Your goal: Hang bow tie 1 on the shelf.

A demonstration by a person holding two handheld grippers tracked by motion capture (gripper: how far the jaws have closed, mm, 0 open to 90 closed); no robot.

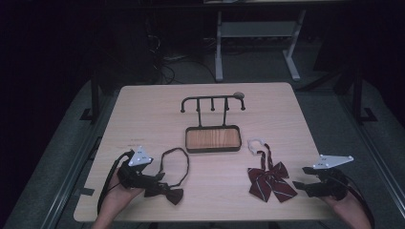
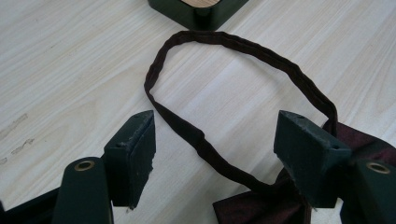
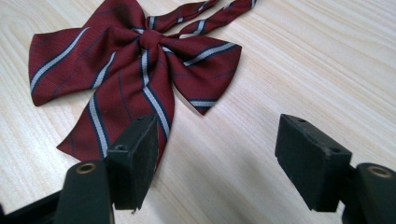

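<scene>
A dark maroon bow tie (image 1: 169,193) with a loop strap (image 1: 174,160) lies at the front left of the table. My left gripper (image 1: 155,183) is open right beside it; in the left gripper view the strap (image 2: 243,44) runs between the open jaws of that gripper (image 2: 215,126) untouched, and the bow (image 2: 261,205) lies by the right jaw. A red striped bow tie (image 1: 270,181) with a white elastic band (image 1: 255,143) lies at the front right. My right gripper (image 1: 300,177) is open just right of it, and the striped bow (image 3: 126,60) lies ahead of its jaws (image 3: 217,126).
A black rack (image 1: 212,100) with several hooks stands mid-table on a wooden tray base (image 1: 212,138), whose corner (image 2: 196,11) shows in the left gripper view. The light wooden table (image 1: 143,109) has its front edge close under both hands.
</scene>
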